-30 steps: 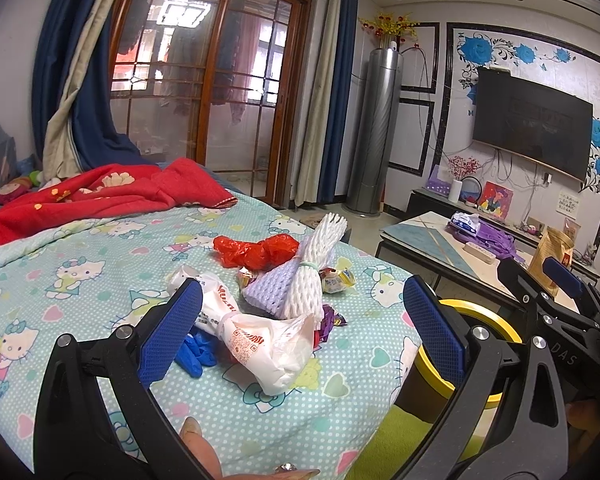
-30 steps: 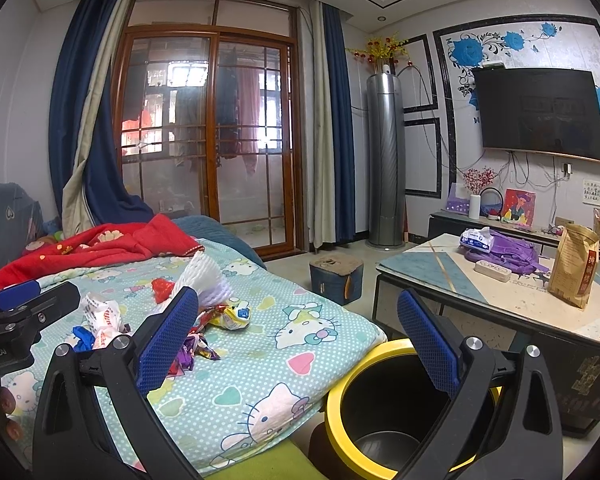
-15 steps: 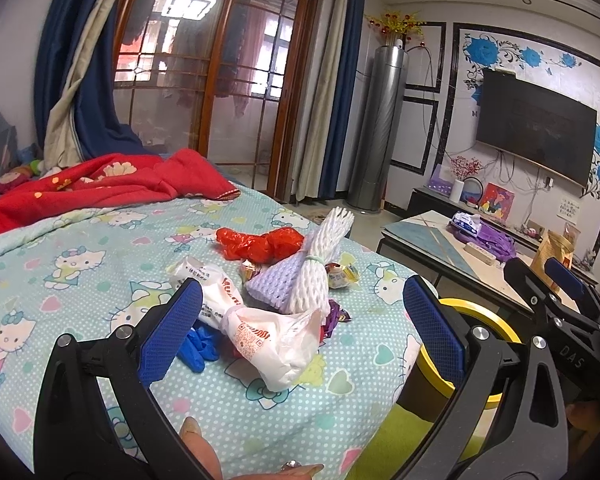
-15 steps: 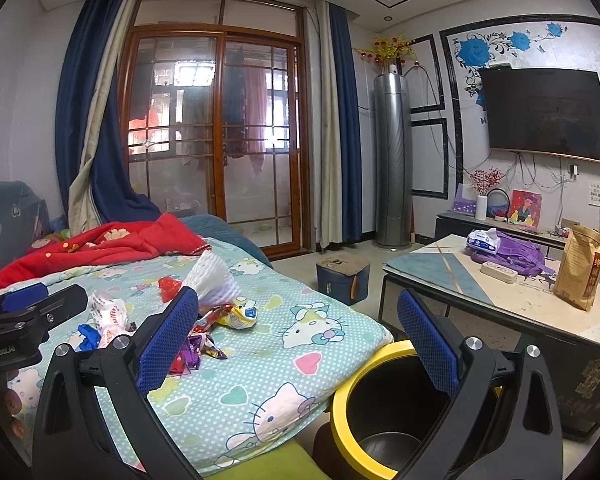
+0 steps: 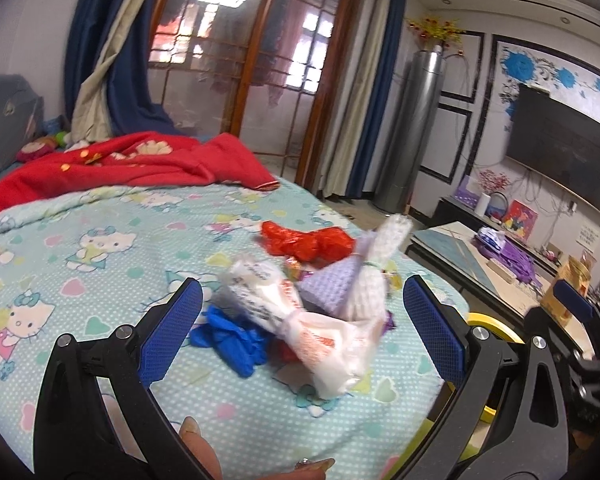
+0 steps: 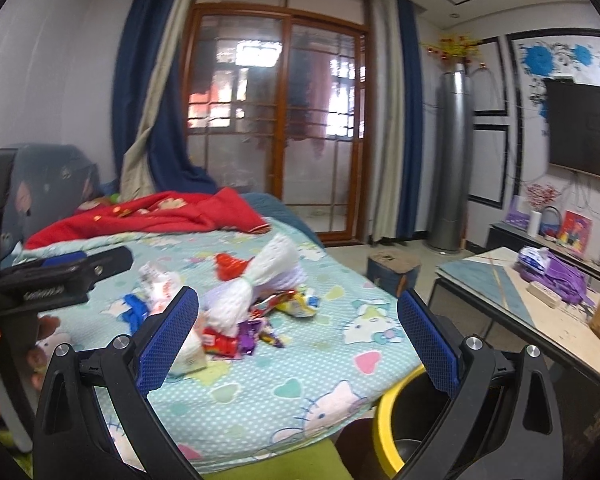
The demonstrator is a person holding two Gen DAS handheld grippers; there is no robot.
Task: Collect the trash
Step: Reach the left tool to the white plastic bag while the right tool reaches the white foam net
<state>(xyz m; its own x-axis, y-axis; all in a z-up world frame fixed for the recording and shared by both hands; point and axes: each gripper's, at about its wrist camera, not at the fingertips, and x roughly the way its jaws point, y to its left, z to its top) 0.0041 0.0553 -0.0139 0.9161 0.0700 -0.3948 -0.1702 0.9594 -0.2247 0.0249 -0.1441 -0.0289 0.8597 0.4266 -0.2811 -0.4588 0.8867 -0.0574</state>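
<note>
You see a mint-green cartoon-cat bedsheet [image 5: 100, 248], a crumpled red plastic bag [image 5: 306, 242], a white foam fruit net [image 6: 260, 280], a blue rubber glove [image 5: 230, 338], a lilac foam sheet [image 5: 332, 290] and a black bin with yellow rim [image 6: 388, 420].

No text reads cleanly in either view.
- White plastic bag [image 5: 300, 320] on the bed: dark print and an orange-red logo patch, blurred, illegible.
- Left gripper [image 6: 52, 292] body, seen from the right wrist view: pale embossed lettering along the black arm, characters not resolvable.
- Snack wrappers [image 6: 260, 320]: coloured print, too small to read.
- Brown paper bag [image 5: 572, 280] on the low table: label patch, unreadable.
</note>
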